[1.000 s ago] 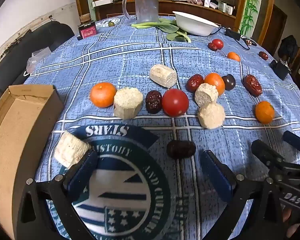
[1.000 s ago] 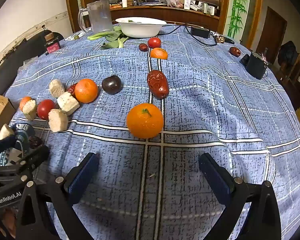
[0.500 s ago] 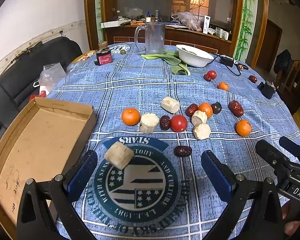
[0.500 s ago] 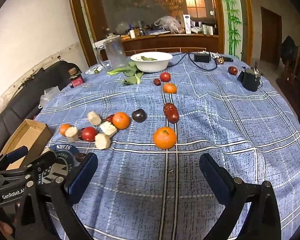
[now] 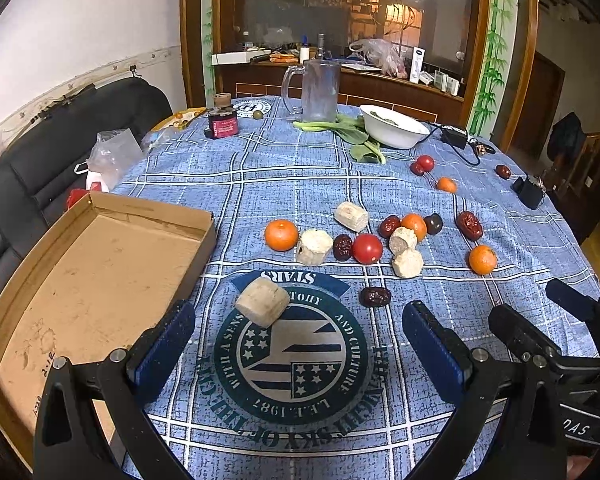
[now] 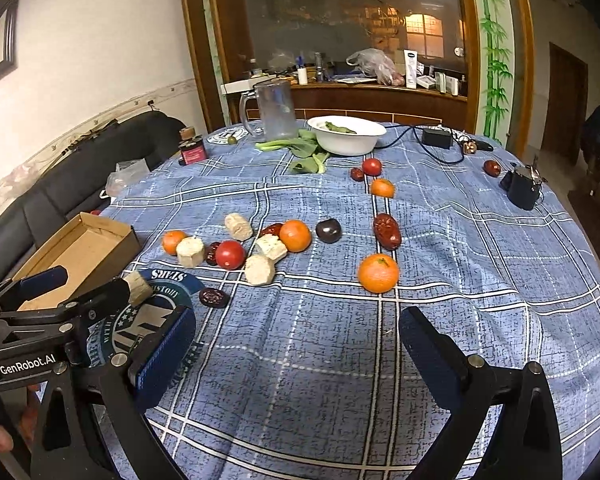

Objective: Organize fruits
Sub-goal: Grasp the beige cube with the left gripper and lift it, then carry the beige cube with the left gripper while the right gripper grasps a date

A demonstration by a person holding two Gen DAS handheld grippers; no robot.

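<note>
Fruits lie scattered on the blue checked tablecloth: oranges (image 5: 281, 235) (image 6: 378, 273), a red tomato (image 5: 367, 248), dark dates (image 5: 375, 296) and several pale cylindrical chunks (image 5: 263, 302). An open cardboard box (image 5: 92, 276) sits at the table's left edge, with nothing in it. My left gripper (image 5: 298, 344) is open and holds nothing, raised above the round emblem with one pale chunk between and beyond its fingers. My right gripper (image 6: 296, 344) is open and holds nothing, raised above the cloth, short of the nearest orange. The left gripper also shows in the right wrist view (image 6: 66, 286).
A white bowl (image 5: 394, 131), leafy greens (image 5: 352, 132), a glass mug (image 5: 314, 90) and a small red jar (image 5: 223, 122) stand at the far side. A black charger with cable (image 5: 454, 136) and a black object (image 5: 528, 192) lie at the right. A black sofa (image 5: 40, 152) borders the left.
Both grippers have risen and pulled back from the table, so the fruits look smaller and farther. Both stay open. No fruit has moved.
</note>
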